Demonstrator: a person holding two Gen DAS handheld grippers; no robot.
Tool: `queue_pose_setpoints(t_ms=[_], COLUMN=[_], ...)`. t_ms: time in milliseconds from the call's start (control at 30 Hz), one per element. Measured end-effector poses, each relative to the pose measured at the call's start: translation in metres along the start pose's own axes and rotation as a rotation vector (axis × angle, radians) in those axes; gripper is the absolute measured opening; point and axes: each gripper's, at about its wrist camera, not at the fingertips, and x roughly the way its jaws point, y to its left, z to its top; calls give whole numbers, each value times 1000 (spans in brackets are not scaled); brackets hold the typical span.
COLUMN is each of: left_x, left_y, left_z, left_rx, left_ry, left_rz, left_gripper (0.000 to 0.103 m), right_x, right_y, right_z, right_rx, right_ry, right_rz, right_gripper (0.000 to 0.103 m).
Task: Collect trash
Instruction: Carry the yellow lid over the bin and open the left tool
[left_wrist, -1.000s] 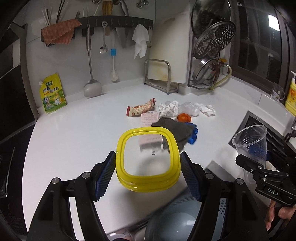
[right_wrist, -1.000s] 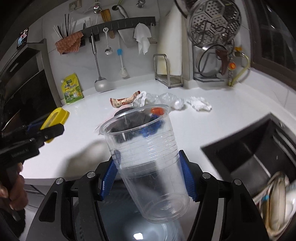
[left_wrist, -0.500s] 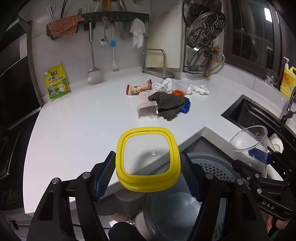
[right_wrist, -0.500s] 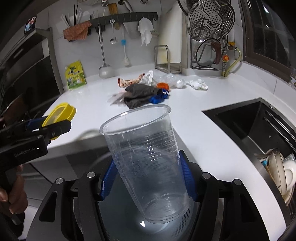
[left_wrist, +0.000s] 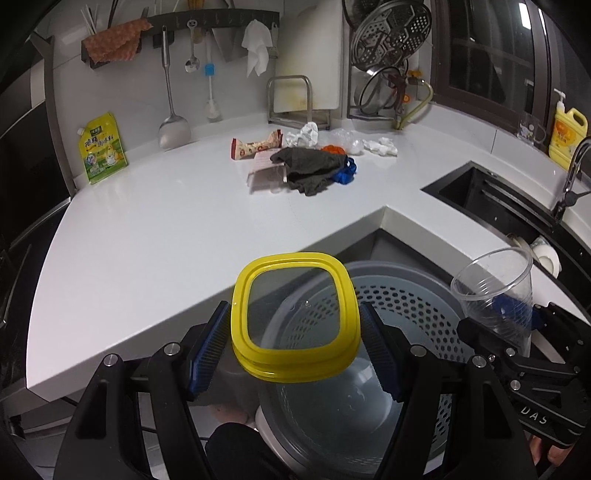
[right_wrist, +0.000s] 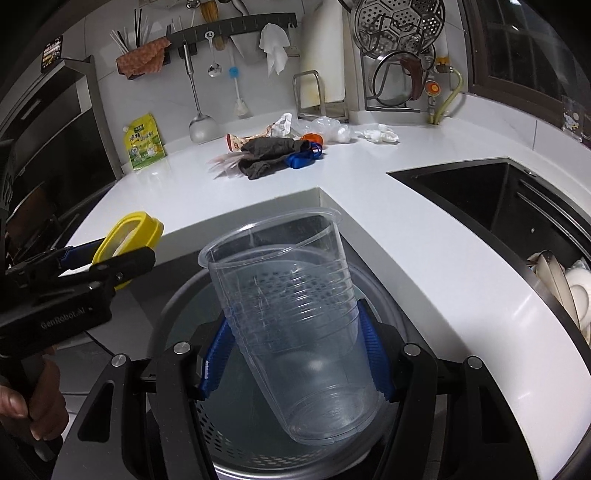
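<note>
I held my left hand-held gripper (left_wrist: 295, 354) clamped on a yellow lid (left_wrist: 295, 317) and my right hand-held gripper (right_wrist: 295, 354) clamped on a plastic cup (right_wrist: 291, 317) above the bin (left_wrist: 413, 306), with wrappers (left_wrist: 256, 144) left on the desk (left_wrist: 166, 229).

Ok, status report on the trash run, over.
Left gripper jaws clamped on yellow lid. Right gripper jaws clamped on clear plastic cup. Both over grey bin. Nothing blocking. More trash on counter.

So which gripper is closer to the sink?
Right. The right gripper, holding the cup, is on the sink's side; the left gripper, holding the lid, is farther off.
</note>
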Motion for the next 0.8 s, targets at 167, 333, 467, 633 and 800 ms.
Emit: queue_pose_setpoints(t_ms=[167,333,467,633,800], left_x=[4,7,10,17,24], left_y=[-7,-16,-21,-25,-27], left_z=[-7,-11,-16,-20,-24], left_rx=[4,16,24,23,17], left_ry=[32,46,61,86,114], left_rz=[-7,-11,-16,-24,-33], left_gripper=[68,68,68,68,68], right_x=[5,13,16,23,28], right_y=[-3,-8,-11,-14,-17], right_z=[-7,-13,-17,-23,-27], right_rx=[14,36,39,40,53], right_ry=[26,59,73,101,121], right_rz=[6,20,23,22,26], right_gripper=[61,61,61,61,61])
